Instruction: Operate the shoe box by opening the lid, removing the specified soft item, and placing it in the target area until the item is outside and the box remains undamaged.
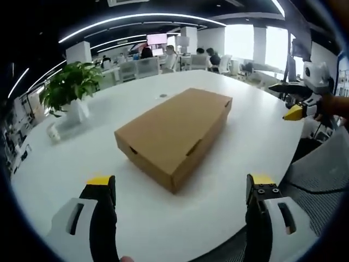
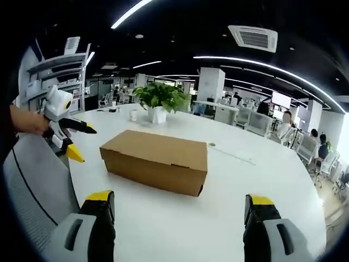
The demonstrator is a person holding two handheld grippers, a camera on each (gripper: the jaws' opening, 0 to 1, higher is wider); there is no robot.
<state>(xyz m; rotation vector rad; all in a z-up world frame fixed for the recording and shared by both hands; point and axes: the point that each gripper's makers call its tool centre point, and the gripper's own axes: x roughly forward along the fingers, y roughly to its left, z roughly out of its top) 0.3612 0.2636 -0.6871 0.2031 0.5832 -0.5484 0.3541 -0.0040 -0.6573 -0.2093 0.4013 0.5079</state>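
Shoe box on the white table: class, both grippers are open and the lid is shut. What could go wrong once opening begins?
1. The shoe box is thin cardboard; hard pinching at the lid's edge could crease or tear it.
2. It sits free on the smooth table, so lifting the lid with only the left gripper may drag or tip it; the right gripper probably needs to steady it.
3. A wide swing could hit the potted plant.

Open-plan office w/ desk rows (image 1: pixel 136 66), seated people (image 2: pixel 284 128), wall screen (image 1: pixel 156 39), ceiling strip lights (image 2: pixel 262 63)
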